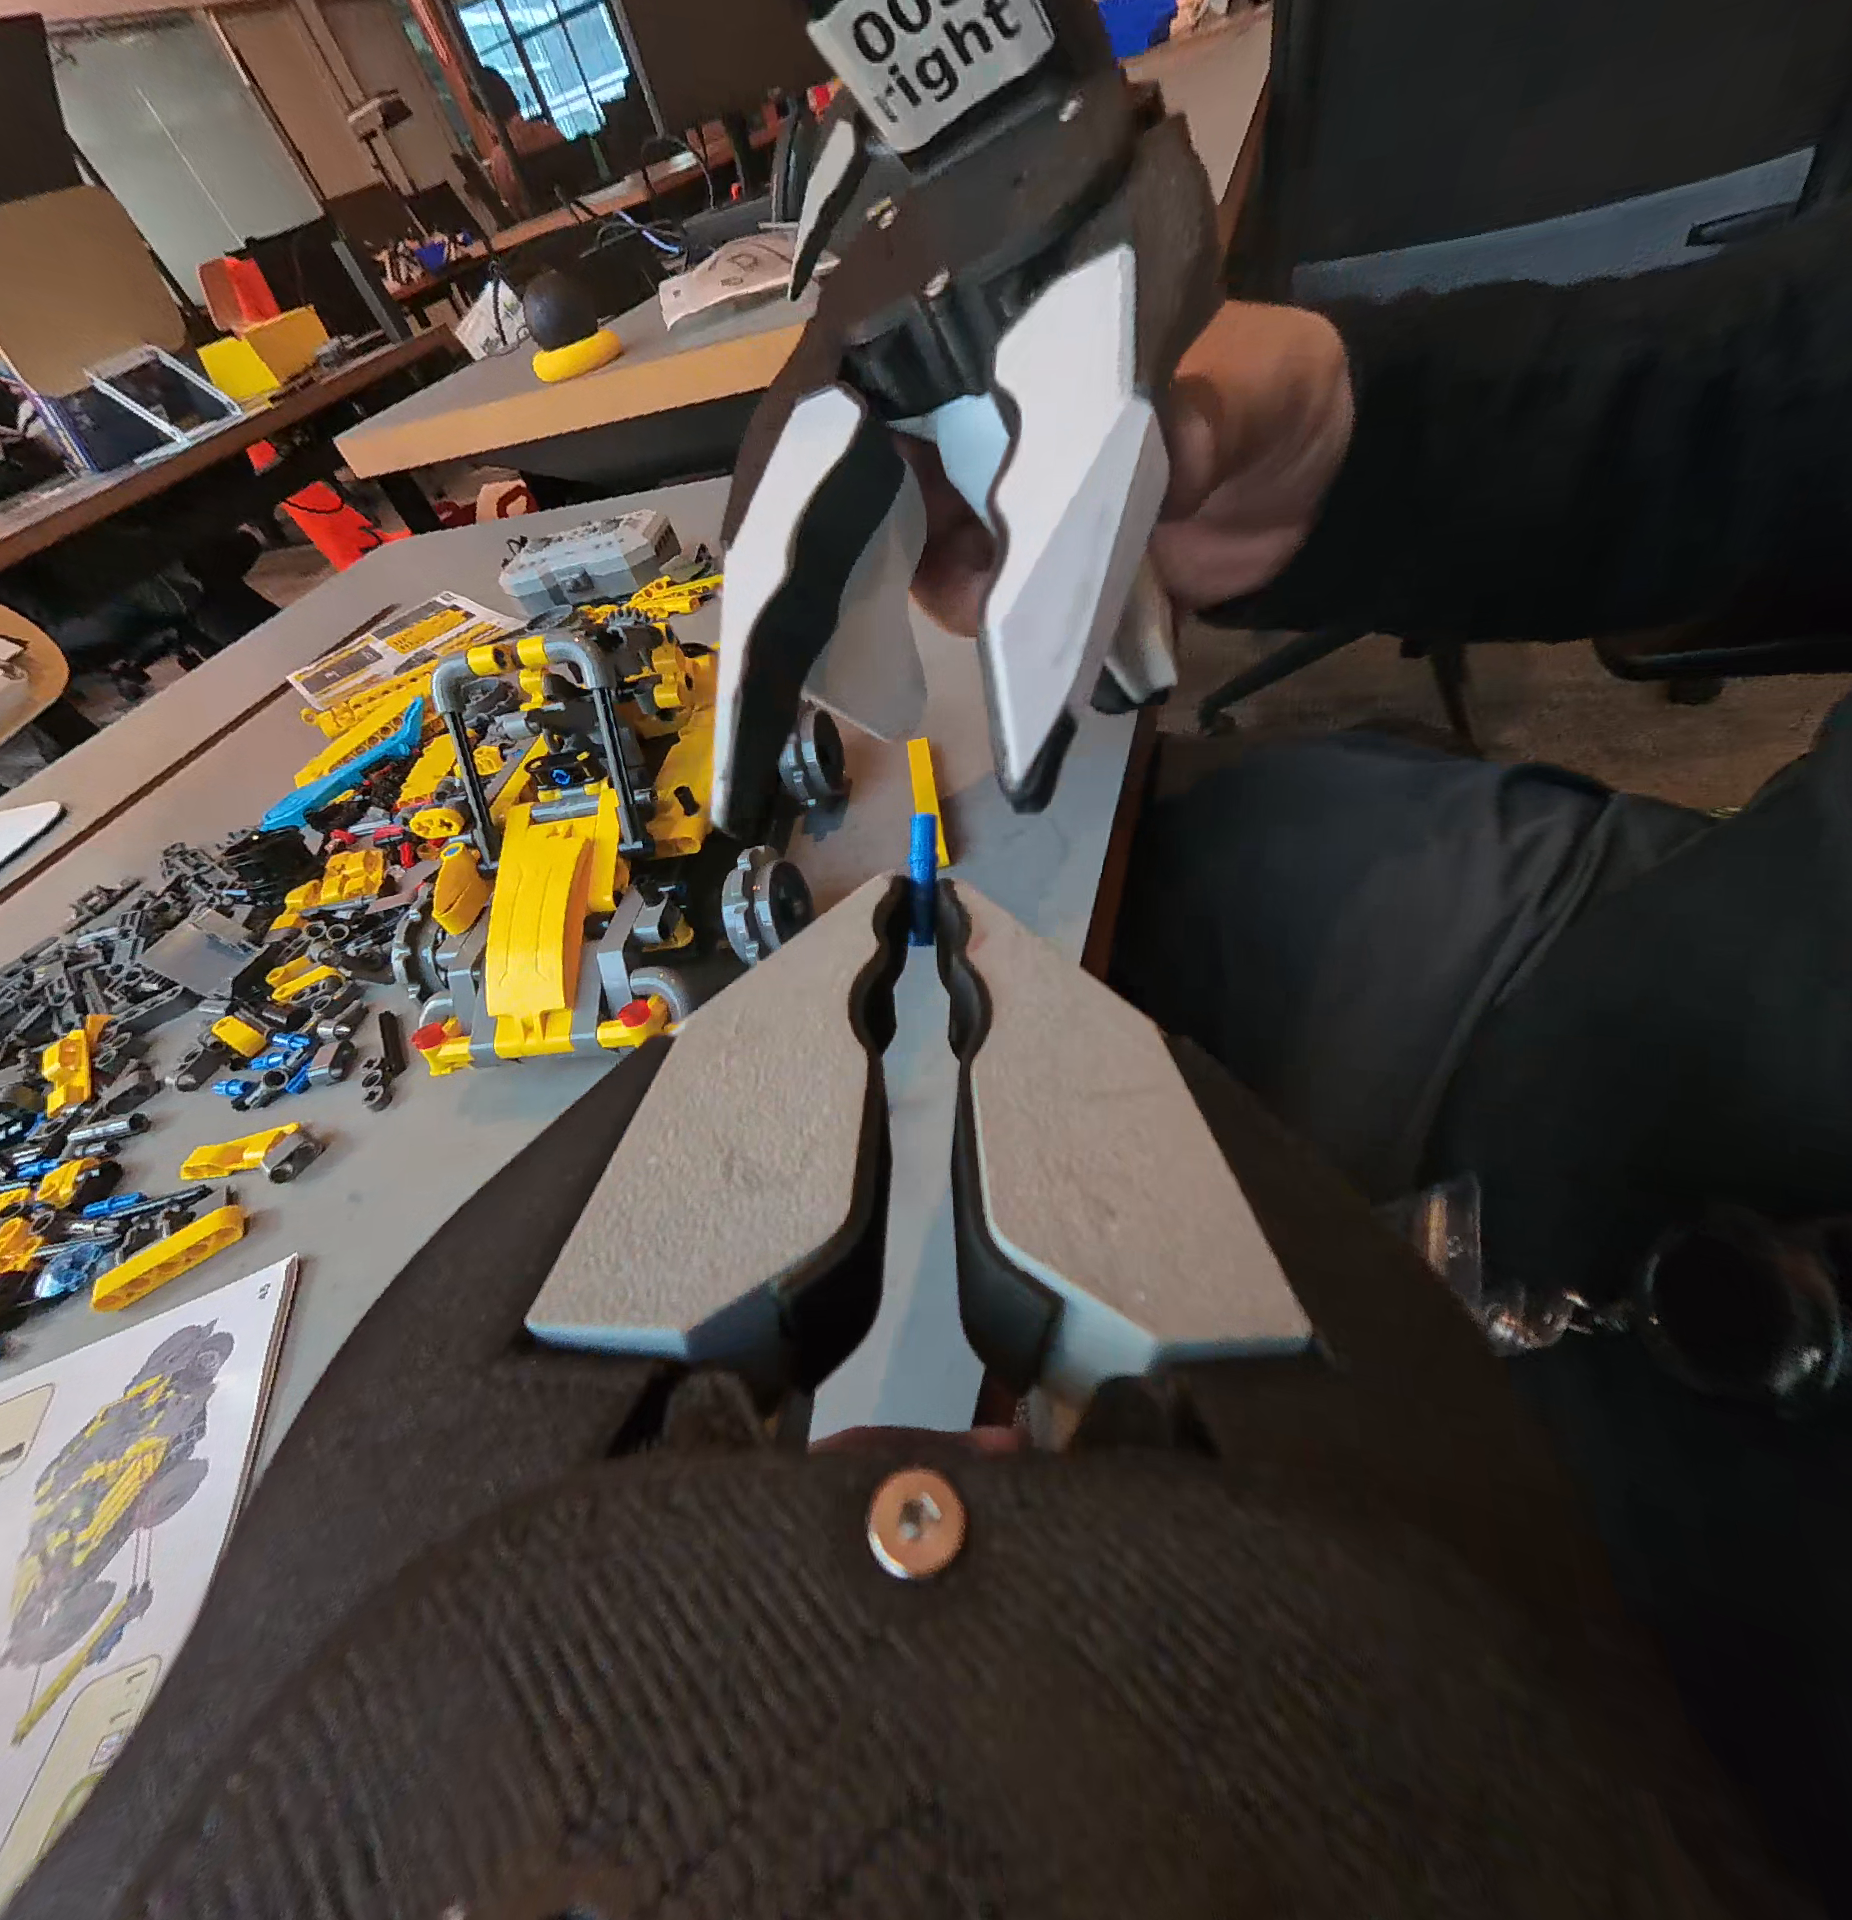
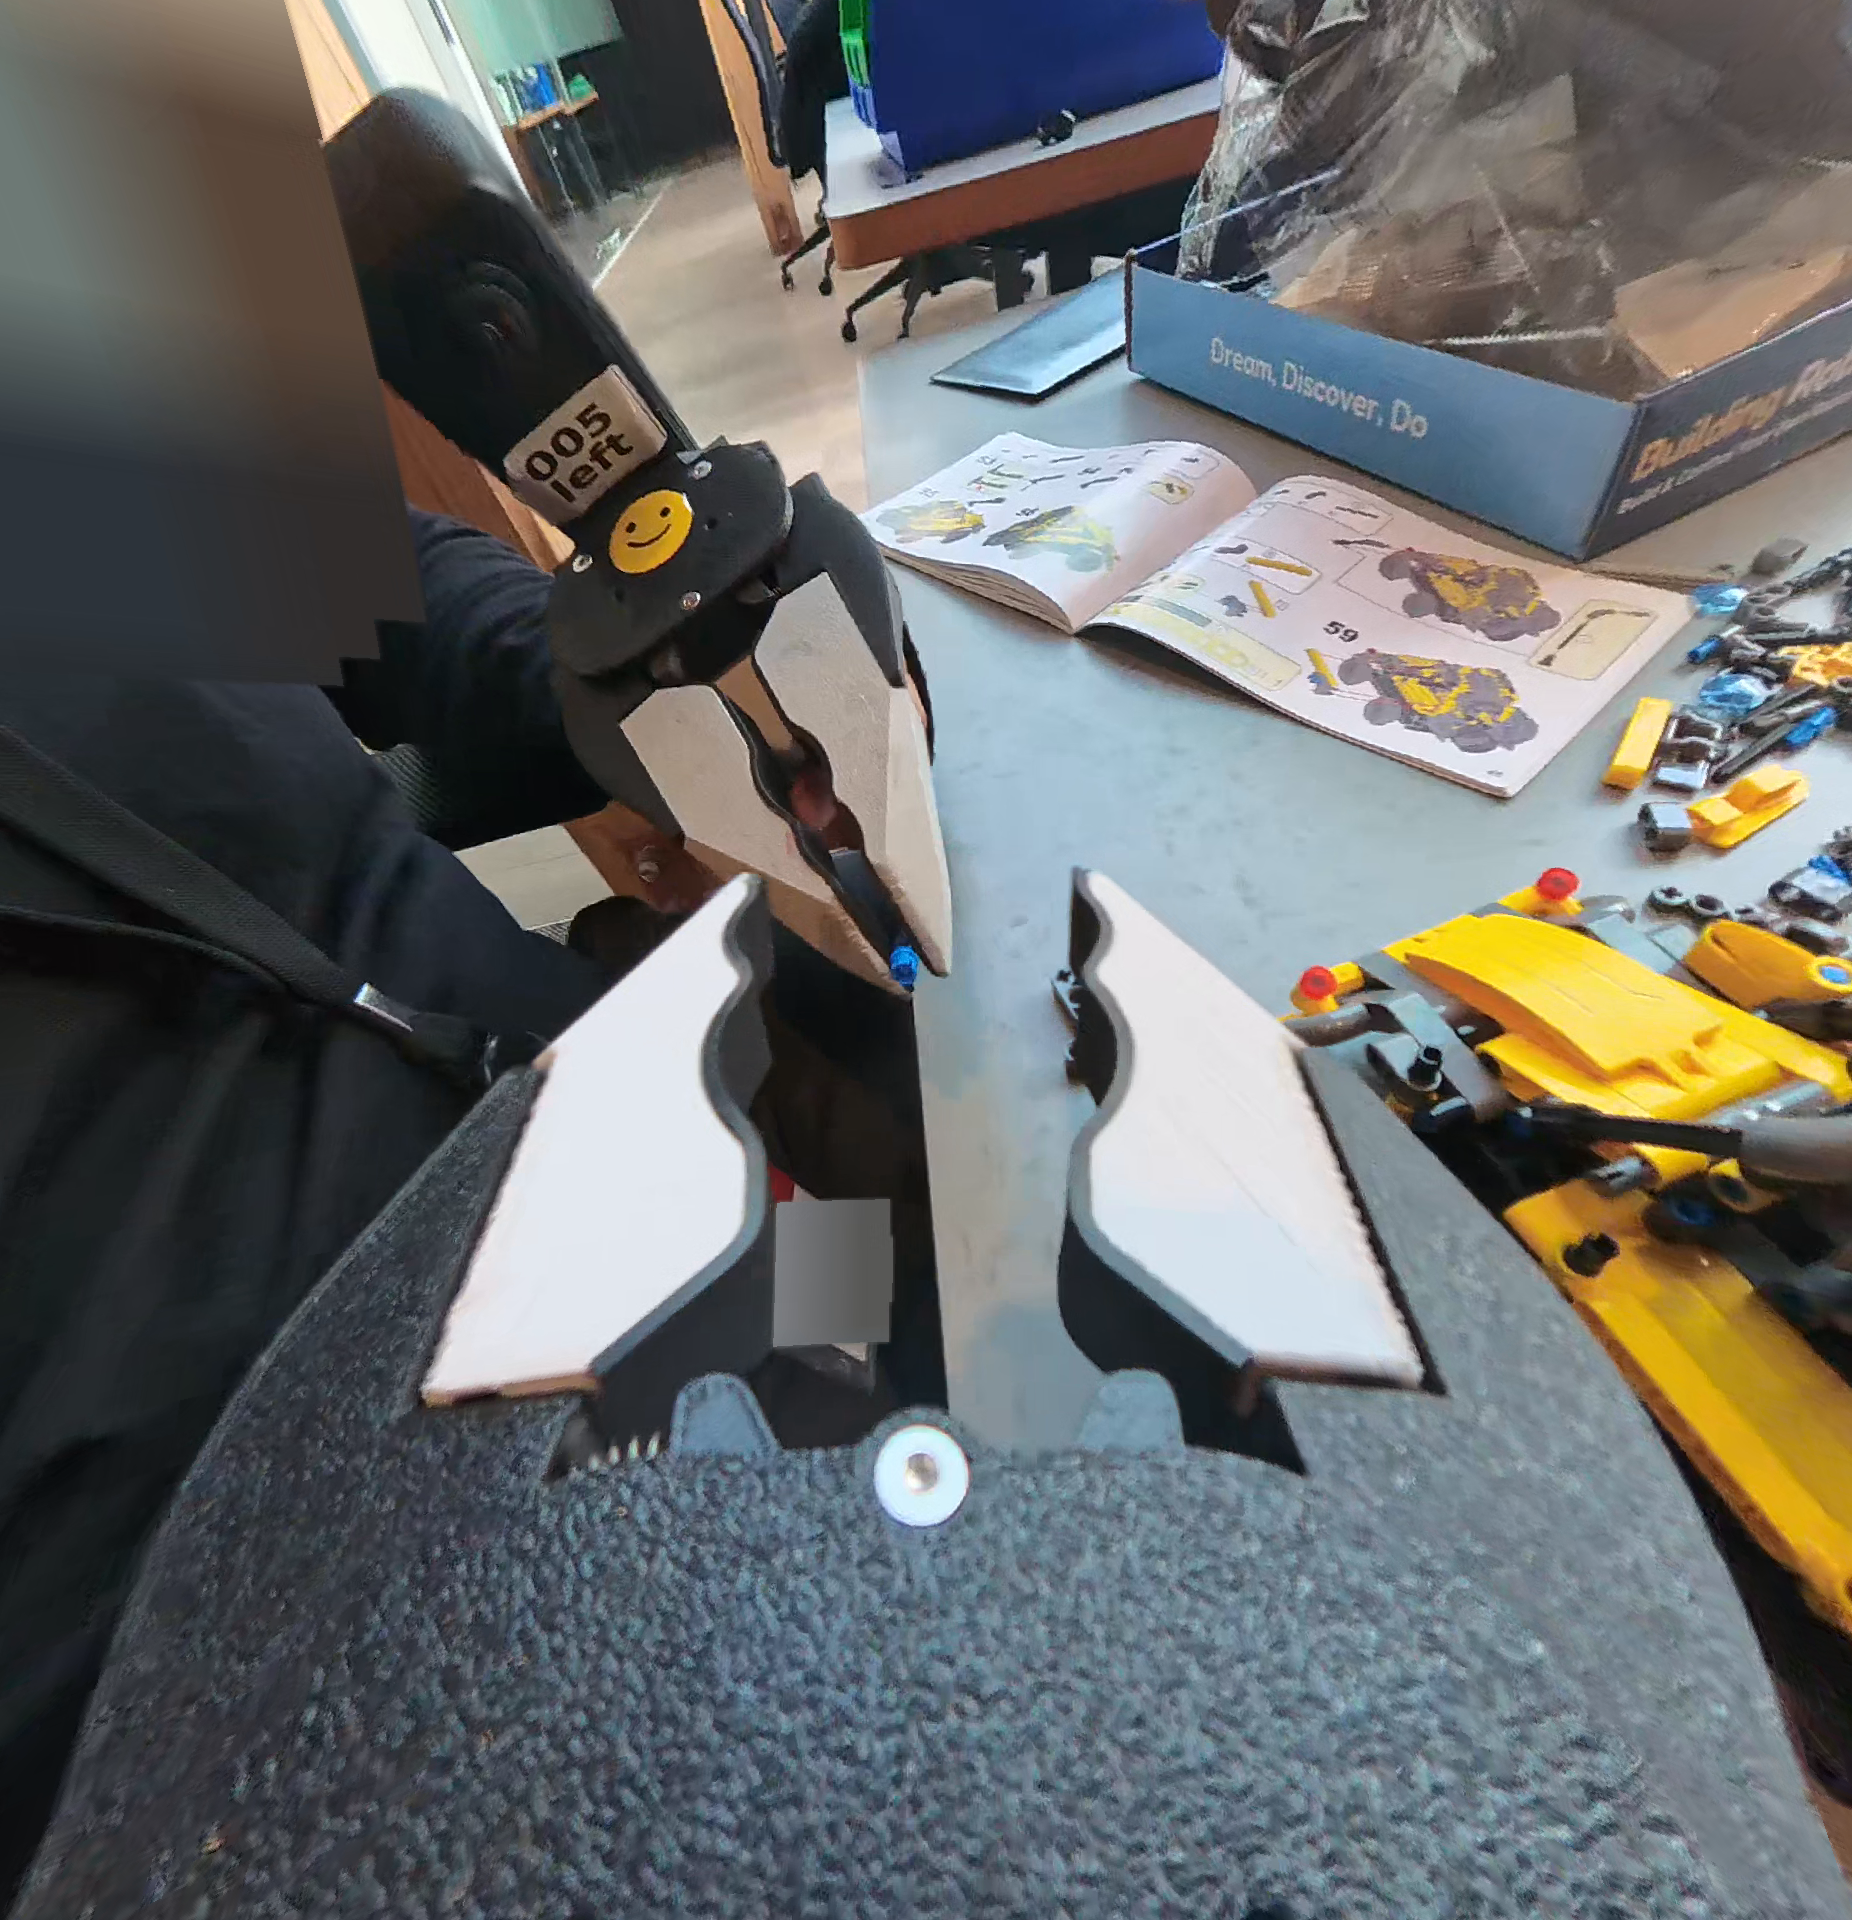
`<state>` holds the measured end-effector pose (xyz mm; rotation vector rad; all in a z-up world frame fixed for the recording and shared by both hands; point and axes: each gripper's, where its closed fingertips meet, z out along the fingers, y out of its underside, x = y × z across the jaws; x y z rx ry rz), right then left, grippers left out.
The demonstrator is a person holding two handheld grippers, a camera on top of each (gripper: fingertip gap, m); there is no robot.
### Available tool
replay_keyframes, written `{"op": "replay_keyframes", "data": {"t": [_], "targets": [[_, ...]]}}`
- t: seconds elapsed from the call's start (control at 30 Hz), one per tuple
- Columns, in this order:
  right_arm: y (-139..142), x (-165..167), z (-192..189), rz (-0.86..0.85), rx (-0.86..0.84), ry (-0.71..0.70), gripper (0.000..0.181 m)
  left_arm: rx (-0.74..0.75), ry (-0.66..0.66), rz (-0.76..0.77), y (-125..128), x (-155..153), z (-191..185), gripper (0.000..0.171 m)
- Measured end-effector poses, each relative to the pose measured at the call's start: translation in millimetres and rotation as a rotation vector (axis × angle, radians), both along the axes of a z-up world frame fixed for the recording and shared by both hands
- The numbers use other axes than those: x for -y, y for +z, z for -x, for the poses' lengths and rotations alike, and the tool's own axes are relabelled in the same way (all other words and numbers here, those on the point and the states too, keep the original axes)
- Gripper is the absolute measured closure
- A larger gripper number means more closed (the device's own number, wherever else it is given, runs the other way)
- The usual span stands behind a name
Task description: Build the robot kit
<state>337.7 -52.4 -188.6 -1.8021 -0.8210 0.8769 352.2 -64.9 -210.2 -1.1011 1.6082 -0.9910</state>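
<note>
My left gripper [image 1: 920,891] is shut on a small blue pin [image 1: 922,862], which sticks out past its tips above the grey table [image 1: 1015,862]. It also shows in the right wrist view [image 2: 920,961], with the blue pin [image 2: 903,964] at its tips. My right gripper [image 2: 917,883] is open and empty, its tips facing the left gripper's. In the left wrist view it [image 1: 880,790] hangs open just above the pin. A yellow and grey brick-built vehicle [image 1: 558,862] stands left of both grippers. A thin yellow beam [image 1: 927,790] lies on the table behind the pin.
Many loose black, yellow and blue parts [image 1: 122,1091] lie left of the vehicle. An open instruction booklet [image 2: 1265,592] and a blue cardboard box [image 2: 1421,416] are on the table. Another booklet page [image 1: 101,1475] lies near me. The table edge [image 1: 1109,831] and a person in dark clothes [image 1: 1524,987] are to the right. Only a small space, under 4 cm, lies between the two pairs of fingers.
</note>
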Motion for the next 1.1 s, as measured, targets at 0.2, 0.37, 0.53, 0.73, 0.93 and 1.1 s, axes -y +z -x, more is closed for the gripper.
{"op": "replay_keyframes", "data": {"t": [0.2, 0.37, 0.53, 0.73, 0.93, 1.1], "targets": [[-5, -4, 1, -0.054, 0.118, -0.011, 0.154, 0.027, -0.017, 0.104, 6, -5, -1, 0.170], [4, -1, 0, -0.033, 0.074, 0.033, 0.169, 0.043, -0.021, 0.089, 10, -7, 2, 0.170], [-1, 4, 6, -0.042, 0.128, 0.071, 0.178, 0.040, -0.026, 0.077, 8, -6, 1, 0.170], [-2, 5, 0, -0.043, 0.168, 0.069, 0.172, 0.036, -0.018, 0.053, 8, -7, 2, 0.170], [-7, 3, -5, -0.027, 0.197, 0.049, 0.170, 0.033, -0.016, 0.020, 6, -5, 1, 0.170], [-10, 4, -4, -0.015, 0.199, 0.057, 0.173, 0.036, -0.017, 0.021, 6, -4, 1, 0.170]]}}
